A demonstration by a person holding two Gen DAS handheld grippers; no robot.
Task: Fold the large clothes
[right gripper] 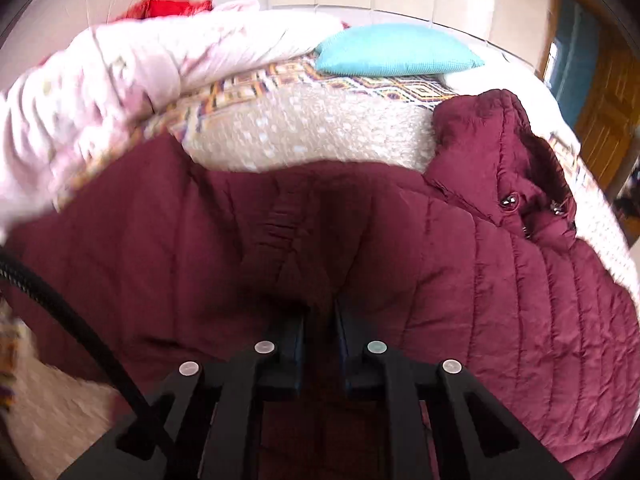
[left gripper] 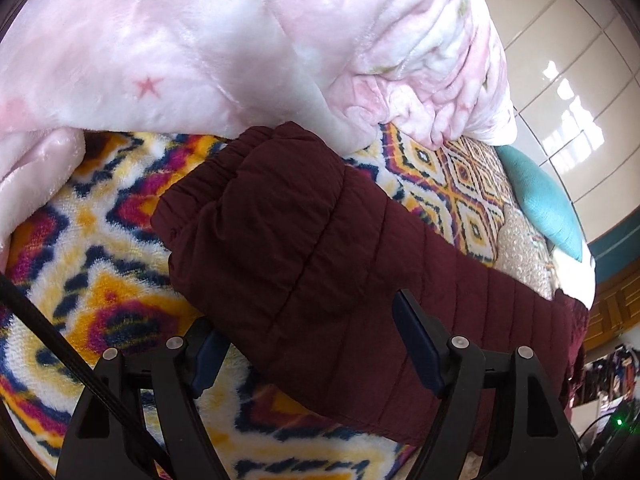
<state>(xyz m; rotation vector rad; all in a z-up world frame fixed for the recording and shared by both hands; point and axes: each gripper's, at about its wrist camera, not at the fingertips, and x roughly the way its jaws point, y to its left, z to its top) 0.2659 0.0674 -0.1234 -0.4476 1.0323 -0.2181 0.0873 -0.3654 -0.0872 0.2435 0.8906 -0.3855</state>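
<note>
On the bed, on top of a patterned fleece blanket (left gripper: pixel 100 248), lies the maroon quilted jacket (left gripper: pixel 320 264). It's partly folded, I'd say: in the left wrist view a sleeve (left gripper: pixel 256 184) with an elastic cuff is already laid across the body panel. In the right wrist view the hood (right gripper: pixel 512 160) with its snaps is bunched up, not tucked. Judging from this, the sleeve fold is done on at least one side; the hood, the lengthwise fold and the flattening are left. I can't see the whole garment in either view, so the other sleeve's status is unknown.

Orientation: the long axis runs roughly diagonally in the left view, from the cuff end at upper left down to lower right. In the right view the hood end sits at far right, toward the wooden door (right gripper: pixel 600 128).

Left gripper (left gripper: pixel 316 344): jaws spread wide and straddling the jacket's near edge, pads not pressing on it. Right gripper (right gripper: pixel 320 320): jaws pressed together, pinching a fold of jacket fabric, which puckers toward the tips. That view is motion-blurred.

Around it: a pink plush blanket (left gripper: pixel 200 40) heaped behind the jacket, a teal pillow (right gripper: pixel 396 50) farther back, and a tiled wall (left gripper: pixel 568 40) beyond.
</note>
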